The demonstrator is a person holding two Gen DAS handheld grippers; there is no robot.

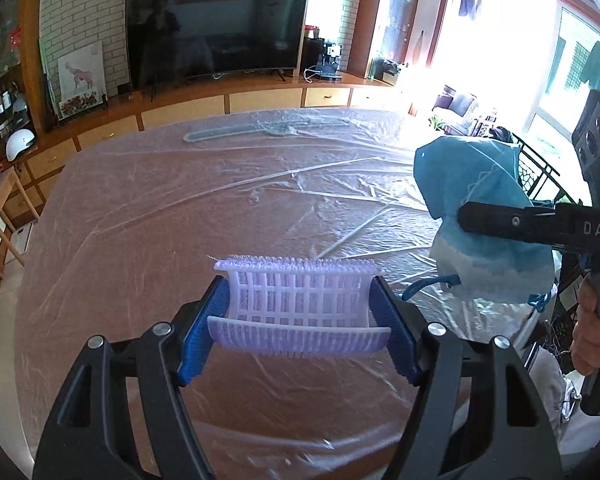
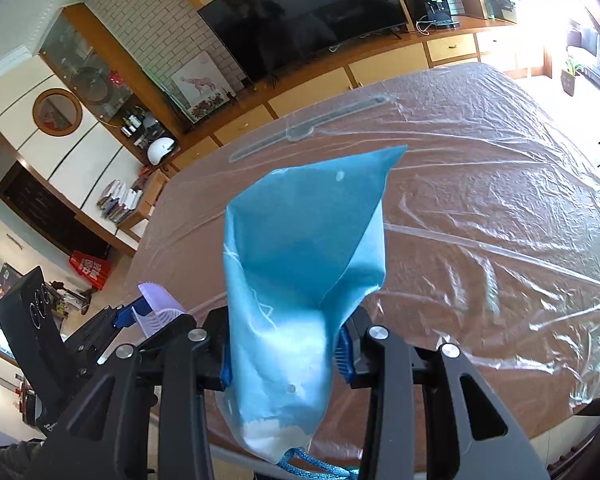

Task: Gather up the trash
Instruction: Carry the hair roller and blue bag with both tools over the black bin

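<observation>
Over the near edge of a table (image 1: 148, 208) wrapped in wrinkled clear plastic sheeting (image 1: 340, 184), the left gripper (image 1: 298, 316) holds a pale lilac plastic piece (image 1: 300, 300) with a lattice body and bristly edges — its blue pads (image 1: 202, 332) press on the piece's two ends, so the jaws stand fairly wide but closed on it, and the piece sits above the sheeting rather than on it. To the right in the left wrist view, the right gripper's black body crosses in front of a blue bag (image 1: 484, 208) that fades to white toward its lower part, with a blue cord (image 1: 432, 282) hanging near its bottom; a hand (image 1: 590, 344) grips the handle at the far right edge. In the right wrist view, the right gripper (image 2: 284, 354) clamps that blue bag (image 2: 304, 256) between its pads, the bag's upper part rising in a pointed fold over the table and its whitish lower part with the blue cord (image 2: 312, 468) hanging below the jaws. The lilac piece (image 2: 158, 310) shows at the near left, held in the left gripper (image 2: 148, 316) beside the bag. On the far side of the table a long, clear flat strip (image 1: 268, 128) lies under or on the sheeting — I cannot tell which. Beyond it stand a dark television (image 1: 216, 28) on a wooden cabinet (image 1: 204, 106), a white helmet (image 1: 18, 144) at the far left, and a framed picture (image 1: 82, 80) leaning against a brick wall.
</observation>
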